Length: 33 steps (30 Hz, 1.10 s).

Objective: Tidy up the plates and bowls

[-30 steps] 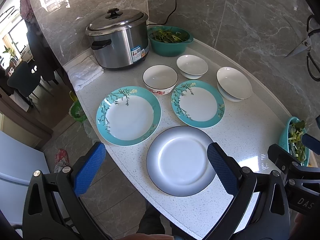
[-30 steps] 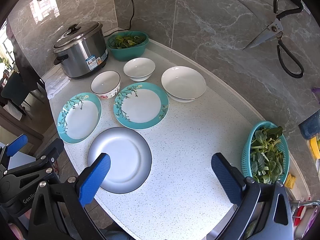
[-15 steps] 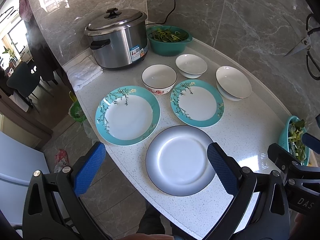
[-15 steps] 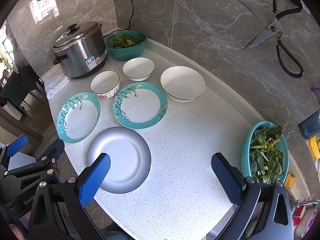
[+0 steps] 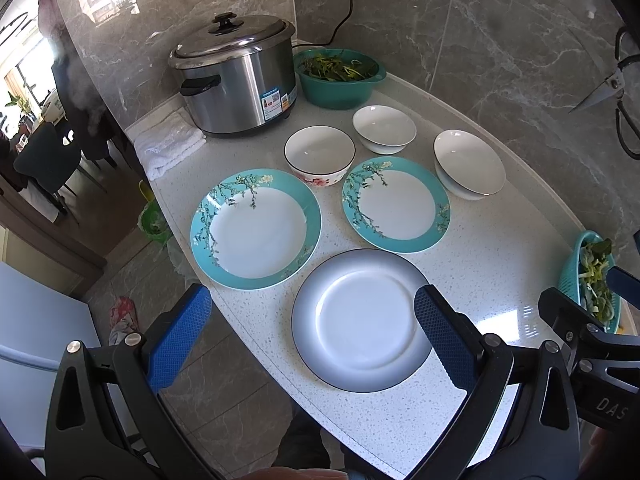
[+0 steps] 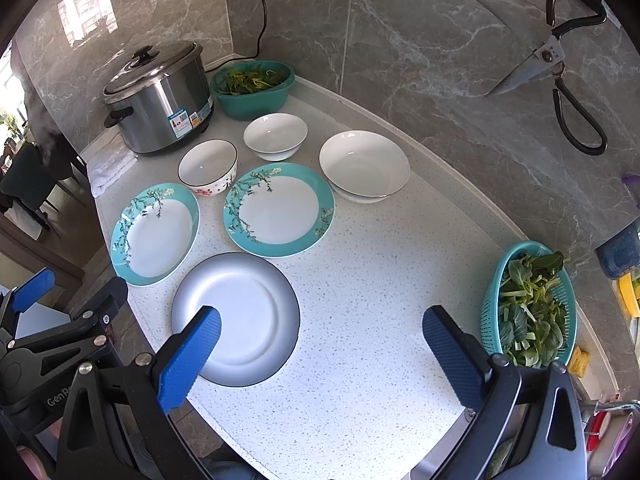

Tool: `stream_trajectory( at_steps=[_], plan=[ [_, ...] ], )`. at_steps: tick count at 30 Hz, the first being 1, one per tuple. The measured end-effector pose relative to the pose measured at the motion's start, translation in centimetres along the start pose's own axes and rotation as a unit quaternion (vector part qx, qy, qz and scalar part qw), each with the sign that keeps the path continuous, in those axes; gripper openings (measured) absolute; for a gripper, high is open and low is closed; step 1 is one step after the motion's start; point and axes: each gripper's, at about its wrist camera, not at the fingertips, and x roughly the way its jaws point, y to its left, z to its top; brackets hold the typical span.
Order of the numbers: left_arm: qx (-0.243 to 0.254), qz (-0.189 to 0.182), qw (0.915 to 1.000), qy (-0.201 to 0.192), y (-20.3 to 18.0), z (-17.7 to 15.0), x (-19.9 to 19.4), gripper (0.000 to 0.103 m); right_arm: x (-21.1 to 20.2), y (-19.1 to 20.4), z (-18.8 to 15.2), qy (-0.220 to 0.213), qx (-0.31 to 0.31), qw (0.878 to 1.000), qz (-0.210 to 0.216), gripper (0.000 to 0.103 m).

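Observation:
On the white speckled counter (image 5: 500, 248) lie a grey-rimmed white plate (image 5: 360, 320) (image 6: 236, 318) at the front and two teal floral plates behind it, the left one (image 5: 256, 228) (image 6: 154, 234) and the right one (image 5: 396, 204) (image 6: 278, 210). Behind those stand a black-rimmed floral bowl (image 5: 320, 156) (image 6: 208, 166), a small white bowl (image 5: 384, 128) (image 6: 276, 136) and a wide white bowl (image 5: 468, 164) (image 6: 364, 166). My left gripper (image 5: 312, 320) is open and empty, above the front edge by the grey plate. My right gripper (image 6: 322, 340) is open and empty, above the counter right of that plate.
A steel rice cooker (image 5: 236, 80) and a teal basin of greens (image 5: 340, 76) stand at the back. A folded white towel (image 5: 168, 144) lies at the left end. A teal colander of greens (image 6: 528, 308) sits at the right. Scissors (image 6: 560, 64) hang on the marble wall.

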Motion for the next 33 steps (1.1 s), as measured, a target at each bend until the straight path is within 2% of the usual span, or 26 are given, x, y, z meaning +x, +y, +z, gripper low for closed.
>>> stream_trajectory(
  at_steps=[6, 9, 11, 13, 14, 16, 17, 19, 21, 23, 25, 27, 29, 31, 33],
  plan=[
    [-0.006, 0.003, 1.0000, 0.002, -0.1, -0.3, 0.5, 0.103, 0.2, -0.2, -0.2, 0.003, -0.003, 1.000, 0.001, 0.103],
    [-0.018, 0.003, 0.9998, -0.009, 0.2, -1.1, 1.2, 0.103, 0.5, -0.5, -0.7, -0.001, -0.007, 1.000, 0.006, 0.103],
    [-0.025, -0.014, 0.9993, -0.022, 0.7, -2.5, 2.1, 0.103, 0.8, -1.0, -1.3, -0.005, -0.011, 1.000, 0.019, 0.103],
    [-0.015, -0.038, 0.9992, -0.007, 0.8, -4.3, 3.7, 0.103, 1.3, -1.8, -2.3, -0.016, -0.014, 0.999, 0.048, 0.103],
    [-0.002, -0.038, 0.9991, 0.018, 0.7, -5.4, 4.9, 0.103, 1.6, -2.3, -2.8, -0.020, -0.015, 0.998, 0.061, 0.103],
    [0.013, -0.003, 0.9970, 0.076, 0.7, -7.4, 7.5, 0.103, 2.7, -3.2, -3.9, -0.028, -0.015, 0.994, 0.103, 0.102],
    [0.012, 0.009, 0.9962, 0.086, 1.0, -8.3, 8.5, 0.102, 3.4, -3.5, -4.3, -0.027, -0.012, 0.992, 0.124, 0.101],
    [0.000, 0.019, 0.9957, 0.091, 1.8, -9.8, 10.0, 0.100, 5.6, -4.6, -5.4, -0.014, 0.005, 0.984, 0.180, 0.088],
    [0.001, 0.014, 0.9959, 0.090, 2.3, -10.6, 11.2, 0.099, 8.5, -5.7, -6.4, 0.013, 0.037, 0.966, 0.254, 0.086],
    [0.012, 0.003, 0.9958, 0.091, 2.7, -11.1, 12.8, 0.099, 11.1, -6.1, -7.0, 0.036, 0.066, 0.954, 0.290, 0.086],
    [0.014, -0.021, 0.9962, 0.084, 3.5, -11.7, 14.1, 0.099, 13.5, -5.7, -7.6, 0.047, 0.061, 0.956, 0.282, 0.086],
    [0.006, -0.071, 0.9954, 0.064, 4.7, -11.5, 15.3, 0.099, 14.9, -5.1, -8.1, 0.044, 0.059, 0.953, 0.295, 0.083],
    [-0.001, -0.148, 0.9883, 0.036, 6.5, -10.7, 16.7, 0.099, 16.4, -5.1, -8.2, 0.039, 0.073, 0.946, 0.314, 0.079],
    [-0.003, -0.172, 0.9834, 0.057, 7.5, -9.7, 18.4, 0.099, 17.8, -4.9, -8.3, 0.042, 0.088, 0.944, 0.315, 0.074],
    [0.022, -0.169, 0.9813, 0.090, 8.1, -8.9, 20.7, 0.099, 18.9, -4.7, -8.1, 0.047, 0.087, 0.943, 0.317, 0.069]
  ],
)
